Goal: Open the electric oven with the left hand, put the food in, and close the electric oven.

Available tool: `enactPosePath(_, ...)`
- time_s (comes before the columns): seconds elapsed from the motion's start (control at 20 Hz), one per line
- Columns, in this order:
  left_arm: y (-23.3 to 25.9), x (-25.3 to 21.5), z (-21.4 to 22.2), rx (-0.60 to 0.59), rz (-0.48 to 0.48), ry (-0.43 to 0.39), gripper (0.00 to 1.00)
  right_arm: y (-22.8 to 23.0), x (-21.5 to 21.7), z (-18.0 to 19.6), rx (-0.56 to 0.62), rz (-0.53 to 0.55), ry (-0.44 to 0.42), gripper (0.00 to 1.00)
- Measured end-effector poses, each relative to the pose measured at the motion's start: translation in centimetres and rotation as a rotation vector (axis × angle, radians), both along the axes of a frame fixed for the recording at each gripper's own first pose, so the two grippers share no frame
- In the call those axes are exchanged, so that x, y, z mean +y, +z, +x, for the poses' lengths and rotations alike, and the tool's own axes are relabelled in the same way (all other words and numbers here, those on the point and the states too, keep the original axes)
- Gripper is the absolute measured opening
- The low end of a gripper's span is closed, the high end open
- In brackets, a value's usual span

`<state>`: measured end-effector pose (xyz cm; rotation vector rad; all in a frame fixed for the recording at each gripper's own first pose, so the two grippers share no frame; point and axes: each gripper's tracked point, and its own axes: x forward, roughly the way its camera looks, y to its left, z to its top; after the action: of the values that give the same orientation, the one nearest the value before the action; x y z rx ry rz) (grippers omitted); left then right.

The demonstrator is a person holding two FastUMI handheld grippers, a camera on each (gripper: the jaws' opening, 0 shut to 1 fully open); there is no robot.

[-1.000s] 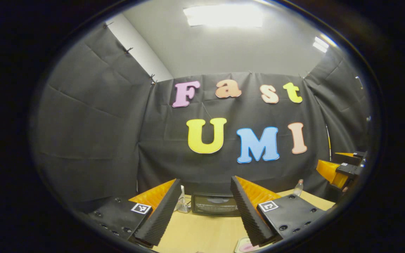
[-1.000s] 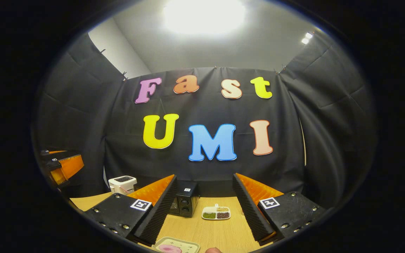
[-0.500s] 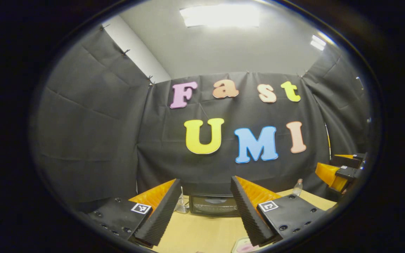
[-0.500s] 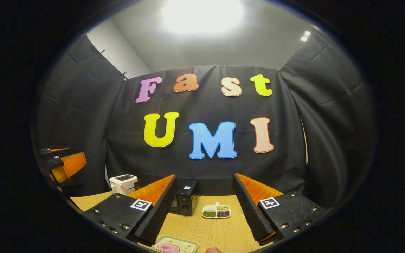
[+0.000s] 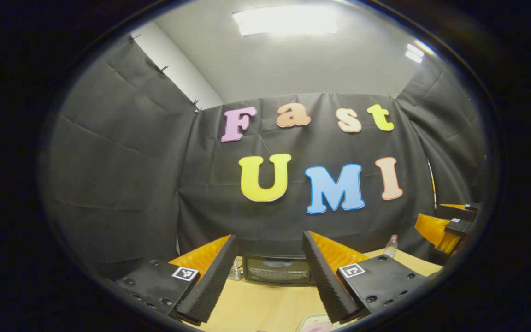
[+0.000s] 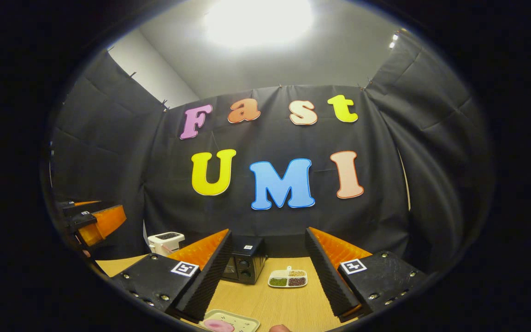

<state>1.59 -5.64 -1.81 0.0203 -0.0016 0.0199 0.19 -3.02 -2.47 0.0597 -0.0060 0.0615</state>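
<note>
My right gripper (image 6: 268,276) hangs above the table (image 6: 288,306), fingers spread wide with nothing between them. At 12 o'clock sits a divided snack dish (image 6: 287,278); the electric oven (image 6: 245,266) at 11, a white toaster (image 6: 166,241) beyond it. The food tray (image 6: 229,322) lies near 7. The left gripper (image 6: 94,222) hovers at 9.

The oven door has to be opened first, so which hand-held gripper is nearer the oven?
Left. The left hand-held gripper faces the oven head-on; the right hand-held gripper sees it off to the side.
</note>
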Motion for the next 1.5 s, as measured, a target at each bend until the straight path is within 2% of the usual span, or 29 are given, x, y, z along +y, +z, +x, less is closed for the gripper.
enactPosePath(0.05,-0.4,-0.1,0.6,0.006,-0.005,0.000,0.99,-0.1,-0.1,0.0,-0.006,-0.002,-0.002,0.96)
enactPosePath(0.1,-0.6,-0.1,1.2,0.011,-0.003,-0.003,0.95,-0.1,-0.3,0.1,-0.007,-0.009,-0.005,0.96)
enactPosePath(0.3,-2.2,0.3,5.5,0.029,0.006,-0.025,0.95,-2.3,-0.2,1.2,0.036,-0.002,-0.015,0.96)
enactPosePath(0.35,-2.7,0.7,7.0,0.028,-0.003,-0.030,0.90,-2.6,-0.2,1.6,0.039,-0.002,-0.026,0.96)
enactPosePath(0.4,-3.0,1.1,8.6,0.029,-0.014,-0.037,0.99,-2.8,-0.2,2.1,0.043,-0.006,-0.040,0.96)
enactPosePath(0.45,-3.7,1.4,10.3,0.031,-0.020,-0.045,0.99,-3.1,0.0,2.6,0.045,-0.010,-0.052,0.96)
enactPosePath(0.5,-4.3,1.8,12.1,0.040,-0.023,-0.051,0.95,-3.2,0.1,3.3,0.046,-0.015,-0.068,0.96)
enactPosePath(0.55,-5.2,2.1,14.0,0.052,-0.024,-0.062,0.99,-3.4,0.3,3.8,0.050,-0.021,-0.079,0.96)
enactPosePath(0.95,-12.3,2.1,25.2,0.136,-0.021,-0.144,0.99,-5.5,1.2,8.7,0.086,-0.050,-0.174,0.96)
enactPosePath(1.05,-14.7,1.4,27.2,0.170,-0.025,-0.177,0.99,-6.1,1.2,9.5,0.102,-0.058,-0.200,0.96)
enactPosePath(1.1,-15.9,1.0,28.1,0.187,-0.025,-0.192,0.95,-6.4,1.1,9.7,0.111,-0.062,-0.214,0.96)
enactPosePath(1.15,-17.1,0.7,28.9,0.204,-0.024,-0.206,0.95,-6.7,1.1,10.1,0.120,-0.066,-0.227,0.96)
enactPosePath(1.2,-18.5,0.2,29.7,0.224,-0.021,-0.220,1.00,-7.1,1.0,10.3,0.130,-0.073,-0.242,0.96)
enactPosePath(1.25,-19.8,-0.2,30.4,0.246,-0.018,-0.233,0.95,-7.5,0.8,10.4,0.143,-0.081,-0.258,0.96)
enactPosePath(1.3,-21.1,-0.6,30.9,0.266,-0.017,-0.246,1.00,-7.7,0.7,10.6,0.156,-0.088,-0.270,0.96)
enactPosePath(1.35,-22.2,-0.9,31.5,0.284,-0.017,-0.255,0.95,-8.1,0.6,10.7,0.167,-0.093,-0.280,0.96)
enactPosePath(1.4,-23.4,-1.2,32.0,0.301,-0.020,-0.262,0.99,-8.1,0.5,10.7,0.174,-0.099,-0.291,0.96)
enactPosePath(1.5,-25.3,-1.6,32.7,0.332,-0.030,-0.273,1.00,-8.3,0.2,10.8,0.183,-0.112,-0.313,0.96)
